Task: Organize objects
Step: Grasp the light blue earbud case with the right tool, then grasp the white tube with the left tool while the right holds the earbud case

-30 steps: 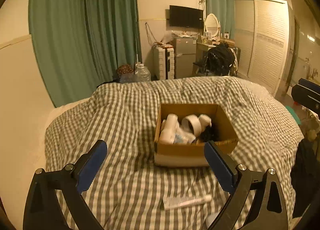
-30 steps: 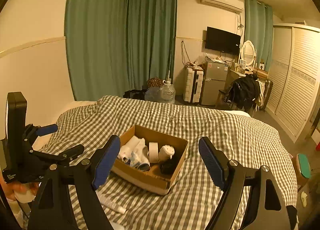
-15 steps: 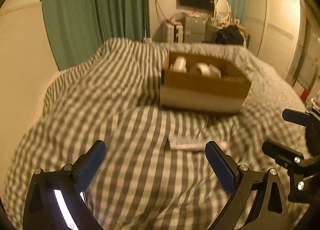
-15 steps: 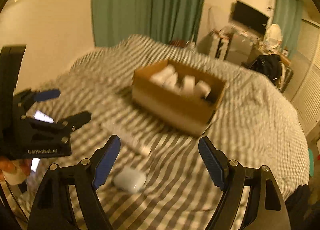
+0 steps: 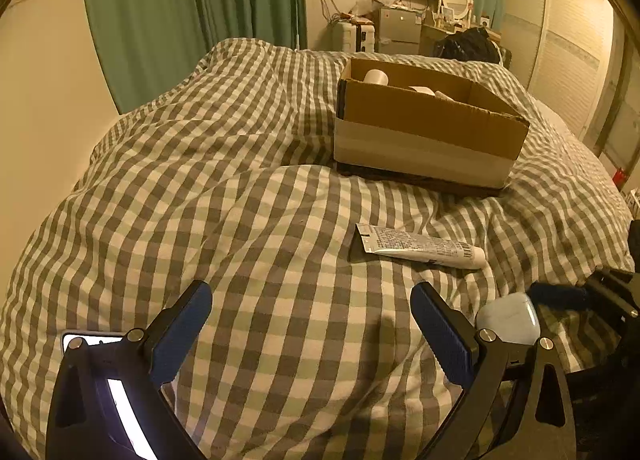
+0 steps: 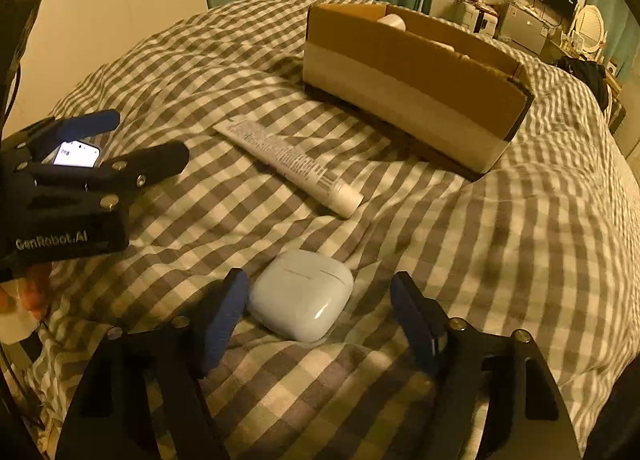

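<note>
A white earbud case point(image 6: 302, 294) lies on the checked bedcover between the blue pads of my right gripper point(image 6: 320, 286). Its jaws are closing: the left pad is at the case's side, and a gap remains on the right. In the left wrist view the same case point(image 5: 506, 318) shows at the right. A white tube point(image 6: 288, 160) lies beyond the case, short of the open cardboard box point(image 6: 400, 76) that holds white items. My left gripper point(image 5: 310, 300) is open and empty low over the cover. A lit phone point(image 5: 92, 340) lies under its left finger.
The checked bedcover point(image 5: 240, 200) is rumpled into soft folds. My left gripper point(image 6: 146, 136) is to the left of the tube, with a hand point(image 6: 32, 292) behind it. Green curtains, a wall television and wardrobes stand beyond the bed.
Both grippers have come down towards the bed and tilted downward. The right gripper now straddles the earbud case, and its jaws have narrowed. The left jaws stay wide.
</note>
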`<action>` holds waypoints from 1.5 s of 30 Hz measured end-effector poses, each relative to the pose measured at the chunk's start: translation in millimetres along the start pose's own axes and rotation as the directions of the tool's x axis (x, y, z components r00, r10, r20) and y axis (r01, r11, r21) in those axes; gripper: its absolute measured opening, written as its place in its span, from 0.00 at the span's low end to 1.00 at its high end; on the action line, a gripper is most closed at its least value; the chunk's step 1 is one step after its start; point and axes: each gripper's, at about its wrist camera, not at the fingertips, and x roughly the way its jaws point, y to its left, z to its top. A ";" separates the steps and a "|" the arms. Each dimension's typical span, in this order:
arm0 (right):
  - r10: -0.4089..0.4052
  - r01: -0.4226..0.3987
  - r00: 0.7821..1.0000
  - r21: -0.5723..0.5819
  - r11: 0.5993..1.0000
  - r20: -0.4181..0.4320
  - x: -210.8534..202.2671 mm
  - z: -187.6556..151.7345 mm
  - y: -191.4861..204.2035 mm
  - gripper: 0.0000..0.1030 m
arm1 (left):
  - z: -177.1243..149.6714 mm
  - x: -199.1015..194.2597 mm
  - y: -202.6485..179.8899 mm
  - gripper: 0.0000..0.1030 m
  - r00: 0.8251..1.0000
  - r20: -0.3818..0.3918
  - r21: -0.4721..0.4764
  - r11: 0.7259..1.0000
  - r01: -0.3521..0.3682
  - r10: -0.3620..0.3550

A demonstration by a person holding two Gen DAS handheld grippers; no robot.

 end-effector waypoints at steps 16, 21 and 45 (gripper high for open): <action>0.046 -0.048 0.996 0.031 0.998 0.074 -26.1 6.4 -30.9 0.63 | 12.2 19.5 -31.2 0.99 0.999 -0.025 0.076 0.997 -0.028 0.030; 0.084 -0.084 0.996 -0.026 0.996 0.015 -3.4 4.6 -7.5 0.63 | 8.7 17.9 -9.5 0.99 0.998 -0.031 0.036 0.998 -0.059 0.060; -0.041 0.010 0.982 0.169 0.986 0.185 -47.6 4.1 -97.3 0.56 | 34.0 69.0 -77.4 0.99 0.973 -0.158 -0.118 0.981 0.153 -0.171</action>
